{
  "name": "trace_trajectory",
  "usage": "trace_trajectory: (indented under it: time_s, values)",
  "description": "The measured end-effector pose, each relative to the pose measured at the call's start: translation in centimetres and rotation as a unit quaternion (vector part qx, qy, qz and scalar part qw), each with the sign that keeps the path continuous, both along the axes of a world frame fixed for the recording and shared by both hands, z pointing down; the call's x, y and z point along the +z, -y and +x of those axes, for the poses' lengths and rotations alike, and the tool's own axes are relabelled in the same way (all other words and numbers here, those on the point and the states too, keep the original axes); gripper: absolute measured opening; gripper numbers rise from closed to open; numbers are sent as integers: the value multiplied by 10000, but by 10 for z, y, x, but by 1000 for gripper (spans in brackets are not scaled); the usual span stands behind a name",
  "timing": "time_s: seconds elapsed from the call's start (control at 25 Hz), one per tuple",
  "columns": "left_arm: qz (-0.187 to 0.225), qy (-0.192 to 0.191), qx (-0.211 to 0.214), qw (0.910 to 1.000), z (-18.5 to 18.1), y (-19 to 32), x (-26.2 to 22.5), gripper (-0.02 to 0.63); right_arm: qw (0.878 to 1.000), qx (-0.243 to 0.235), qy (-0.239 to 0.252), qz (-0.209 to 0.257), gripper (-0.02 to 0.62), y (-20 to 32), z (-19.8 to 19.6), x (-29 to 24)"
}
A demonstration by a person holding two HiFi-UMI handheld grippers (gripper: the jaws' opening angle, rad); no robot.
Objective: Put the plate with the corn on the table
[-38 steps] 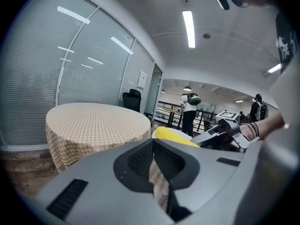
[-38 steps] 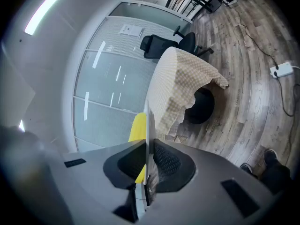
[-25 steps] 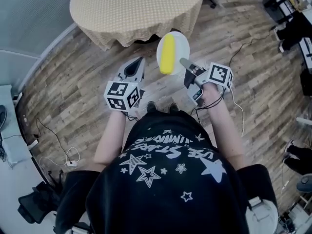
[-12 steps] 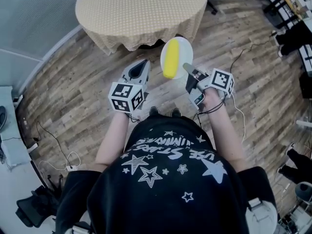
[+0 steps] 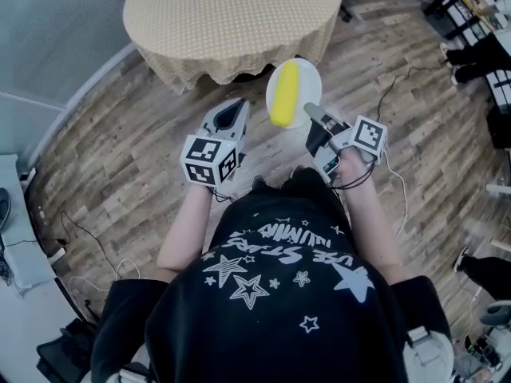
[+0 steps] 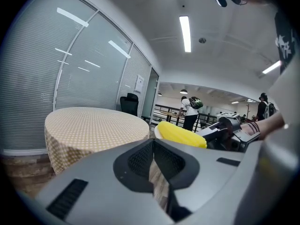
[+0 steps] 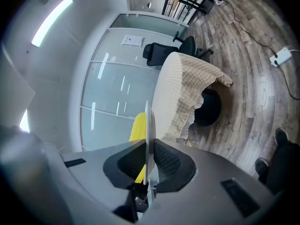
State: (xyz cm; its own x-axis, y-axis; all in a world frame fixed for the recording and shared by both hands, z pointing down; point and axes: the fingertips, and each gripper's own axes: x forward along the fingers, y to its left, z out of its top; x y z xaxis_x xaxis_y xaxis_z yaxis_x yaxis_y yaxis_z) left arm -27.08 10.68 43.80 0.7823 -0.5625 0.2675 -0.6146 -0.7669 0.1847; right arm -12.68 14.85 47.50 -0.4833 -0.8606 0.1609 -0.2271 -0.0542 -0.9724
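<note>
The right gripper (image 5: pixel 310 110) is closed on the near rim of a white plate (image 5: pixel 308 81). In the right gripper view the rim runs edge-on between the two ribbed pads, which press on it from both sides. A yellow corn cob (image 5: pixel 285 94) lies lengthwise on the plate. The plate is held in the air above the wood-plank floor (image 5: pixel 120 158), just short of the near edge of the round table (image 5: pixel 231 14) and not resting on it. The table carries a beige, small-checked cloth that hangs down past its edge. The left gripper (image 5: pixel 238 102) sits beside the plate, apart from it, with its jaws brought together and nothing between them. Each gripper carries a cube with black-and-white square markers, one on the left (image 5: pixel 209 159) and one on the right (image 5: pixel 370 136); the markers bear coded patterns, not text. The person's black shirt (image 5: pixel 271 294) is printed with white stars and white lettering that is upside down to the head view; one word appears to read "STARS", and the rest is not legible. A white paper notice (image 7: pixel 132 41) is fixed to the glass partition behind the table, its print too small to read. A black office chair (image 7: pixel 161 53) stands beyond the table.
</note>
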Motion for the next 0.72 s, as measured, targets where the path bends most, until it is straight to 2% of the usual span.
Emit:
trace_trajectory:
  time_s: [0.2, 0.44, 0.72]
  values:
    - [-79, 70, 109, 9999, 7, 2, 8, 8, 9995, 95, 315, -38, 41, -1, 3, 3]
    - [-120, 150, 154, 9997, 30, 9, 16, 8, 9992, 53, 391, -31, 41, 6, 21, 14]
    - [-161, 269, -124, 9994, 68, 51, 18, 8, 9989, -255, 401, -9, 41, 55, 60, 14]
